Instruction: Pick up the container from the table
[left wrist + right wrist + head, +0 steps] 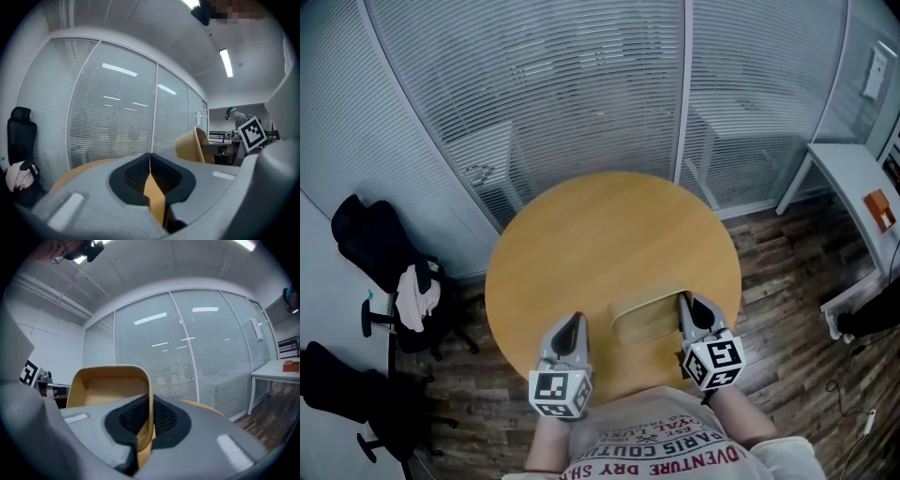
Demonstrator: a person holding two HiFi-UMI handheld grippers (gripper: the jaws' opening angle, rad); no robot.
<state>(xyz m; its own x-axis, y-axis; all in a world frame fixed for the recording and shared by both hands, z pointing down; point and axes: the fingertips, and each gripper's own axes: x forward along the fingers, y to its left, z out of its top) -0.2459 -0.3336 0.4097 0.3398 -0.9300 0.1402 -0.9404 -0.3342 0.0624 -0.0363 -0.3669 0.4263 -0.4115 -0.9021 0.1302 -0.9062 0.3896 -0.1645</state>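
Head view: both grippers point forward, nearly level, over the near edge of the round table (pixel 600 225). The left gripper (pixel 574 323) is beside the tan container (pixel 647 321) and the right gripper (pixel 685 302) is at its right wall.
Left gripper view: the jaws are together with nothing between them.
Right gripper view: the jaws are clamped on the shallow container's thin wall.

Tabletop (pixel 581 244) ahead lies open (only the container (pixel 649 319) stands there).

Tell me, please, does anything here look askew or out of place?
The tan container is tilted, pinched by one wall only in the right tongs. Nothing looks spilled or damaged.
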